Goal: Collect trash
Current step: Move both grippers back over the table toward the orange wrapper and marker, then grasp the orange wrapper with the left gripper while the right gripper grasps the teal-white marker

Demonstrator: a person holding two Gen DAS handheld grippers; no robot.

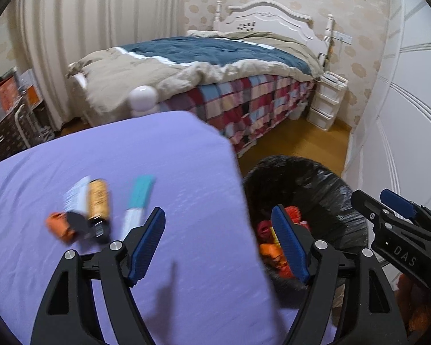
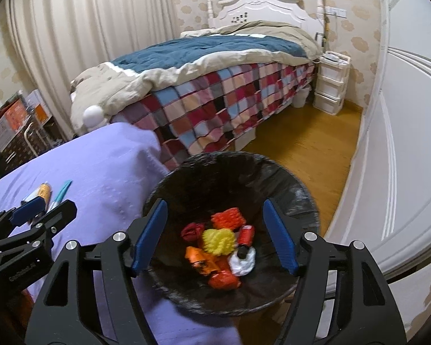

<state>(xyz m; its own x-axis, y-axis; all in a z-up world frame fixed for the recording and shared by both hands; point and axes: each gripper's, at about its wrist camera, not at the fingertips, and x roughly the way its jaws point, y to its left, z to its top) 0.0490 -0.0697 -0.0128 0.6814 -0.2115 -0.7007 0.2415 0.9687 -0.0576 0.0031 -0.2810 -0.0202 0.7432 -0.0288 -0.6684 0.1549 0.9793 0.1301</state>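
Looks like the drop-off step: right gripper [image 2: 214, 234] hangs over the black-lined trash bin [image 2: 298, 189] with jaws wide and empty, wrappers piled inside. Left gripper [image 1: 218, 244] is wide and empty too, near the purple table's [image 1: 172, 155] right edge. Next up is grabbing the leftovers at far left (orange bottle [image 1: 98, 198], teal packet [image 1: 139, 198]).

Ahead of you, upper centre, a bed [image 2: 215, 66] with a white headboard [image 2: 261, 5]; curtains [image 2: 80, 28] upper left, wooden floor [image 2: 307, 143] right.
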